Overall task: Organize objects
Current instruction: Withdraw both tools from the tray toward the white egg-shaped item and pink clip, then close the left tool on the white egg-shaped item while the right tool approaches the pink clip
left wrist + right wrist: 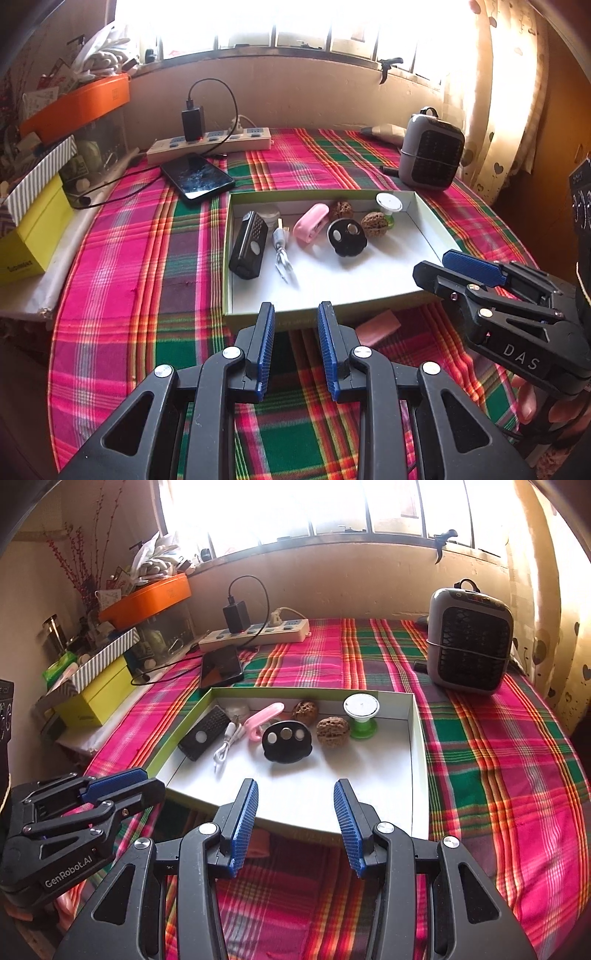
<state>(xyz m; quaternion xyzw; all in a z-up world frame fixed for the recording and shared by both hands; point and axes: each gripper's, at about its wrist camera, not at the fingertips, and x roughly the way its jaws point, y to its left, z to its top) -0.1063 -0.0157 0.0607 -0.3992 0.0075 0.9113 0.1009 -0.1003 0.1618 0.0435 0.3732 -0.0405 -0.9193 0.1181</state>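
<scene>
While both tools [296, 314] [295, 794] gape, tray [419, 760] filled

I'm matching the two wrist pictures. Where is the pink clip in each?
Left wrist: pink clip in the tray's back half, centre of picture.
Right wrist: pink clip in the tray's back half, left of centre.
Shared landmark: the black three-button piece just right of it.

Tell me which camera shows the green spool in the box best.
The right wrist view: the green spool shows whole, white top and green base, beside a walnut. The left wrist view shows it smaller, its base partly hidden behind that walnut.
</scene>
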